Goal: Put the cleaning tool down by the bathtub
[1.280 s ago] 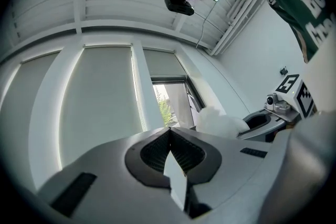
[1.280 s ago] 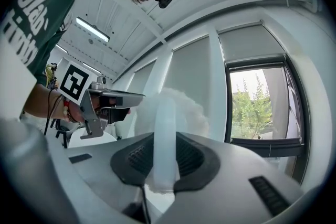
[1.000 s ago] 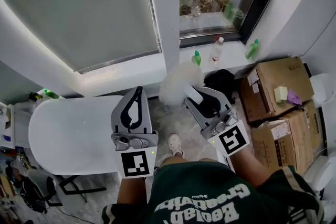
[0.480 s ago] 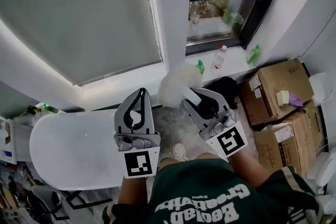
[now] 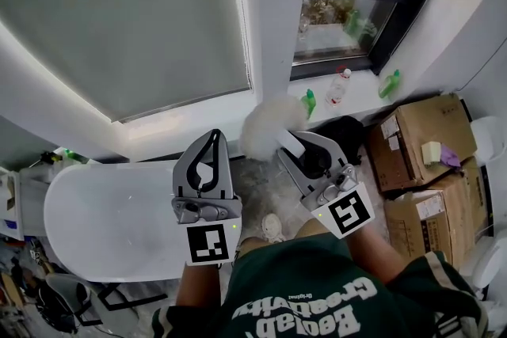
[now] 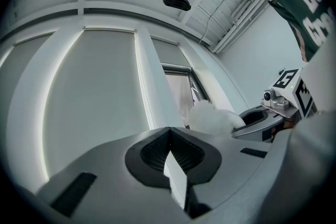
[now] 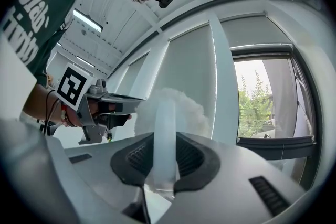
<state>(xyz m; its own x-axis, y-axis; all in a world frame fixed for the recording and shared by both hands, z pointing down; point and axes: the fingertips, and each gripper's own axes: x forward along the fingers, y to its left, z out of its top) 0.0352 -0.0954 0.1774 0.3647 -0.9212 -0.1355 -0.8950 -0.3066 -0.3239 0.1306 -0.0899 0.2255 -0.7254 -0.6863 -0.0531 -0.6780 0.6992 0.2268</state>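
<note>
Duster point(image 5: 268, 127): fluffy white head, pale, perhaps translucent handle clamped in right tool point(image 5: 291, 148); left tool point(image 5: 212, 137) closed, empty.

Fluff, matt plastic and glossy white

The fluffy white duster point(image 5: 268, 129) has a soft, woolly head and a smooth, milky, translucent plastic handle point(image 7: 166, 123). The right hand-held gripper point(image 5: 283, 150) and the left hand-held gripper point(image 5: 212, 137) have matt grey plastic shells, with ribbed black pads point(image 7: 191, 157) inside the jaws. The white oval bathtub point(image 5: 103, 210) is smooth and glossy. The brown cardboard boxes point(image 5: 420, 131) look matt and papery, the grey roller blind point(image 5: 119, 20) is matt cloth, the dark green shirt point(image 5: 317, 297) is soft printed fabric, and the pale veined floor point(image 5: 265, 186) looks like stone.
</note>
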